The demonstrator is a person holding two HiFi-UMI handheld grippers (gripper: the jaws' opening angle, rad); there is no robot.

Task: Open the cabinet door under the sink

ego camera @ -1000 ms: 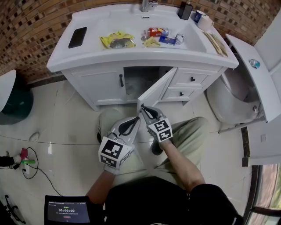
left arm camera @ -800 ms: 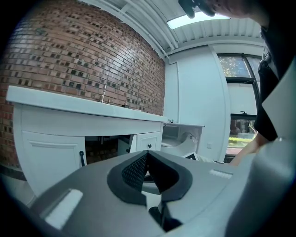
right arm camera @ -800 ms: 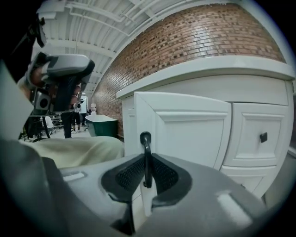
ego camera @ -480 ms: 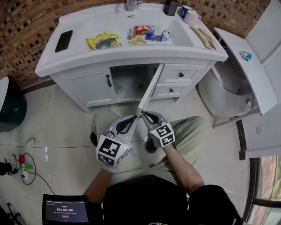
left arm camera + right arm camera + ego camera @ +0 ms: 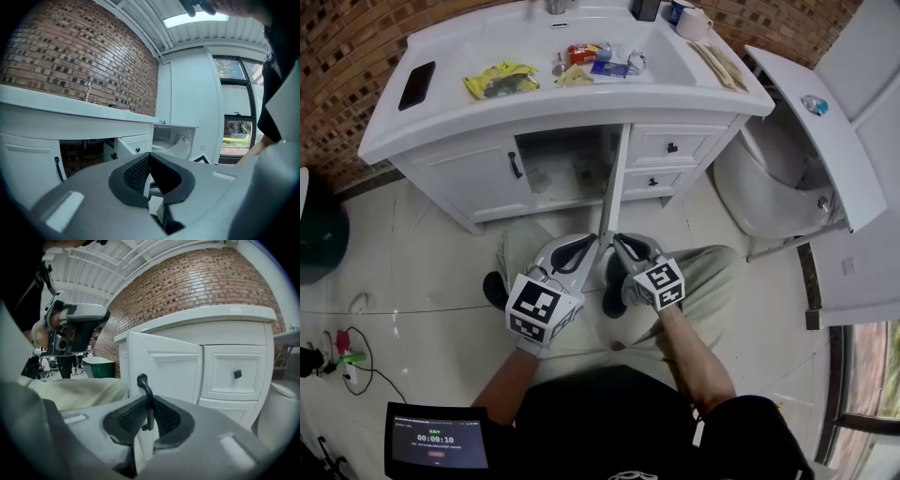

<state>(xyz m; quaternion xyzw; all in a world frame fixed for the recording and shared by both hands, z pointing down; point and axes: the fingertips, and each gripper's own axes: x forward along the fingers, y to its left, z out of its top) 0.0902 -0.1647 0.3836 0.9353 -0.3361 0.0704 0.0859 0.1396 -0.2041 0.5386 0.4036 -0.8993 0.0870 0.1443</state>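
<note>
Right gripper [image 5: 149, 414] fingers clamp the black handle [image 5: 146, 392] of the white cabinet door [image 5: 617, 183], which stands wide open below the sink [image 5: 562, 101]. Left gripper [image 5: 150, 161] fingers are closed and empty. Best to pull steadily along the hinge arc.

i count two claws: left gripper [image 5: 586, 248] and right gripper [image 5: 623, 246]. ahead of them are two cabinet doors, the open door [image 5: 614, 187] and, further left, the shut door [image 5: 464, 178]. two handles: near handle [image 5: 147, 399] in the right claw, far handle [image 5: 515, 165]. ahead-right are two drawers, upper drawer [image 5: 675, 145] and lower drawer [image 5: 661, 178]. beyond are one phone [image 5: 416, 85] and one mug [image 5: 694, 21]. one toilet [image 5: 769, 183] is off right.
</note>
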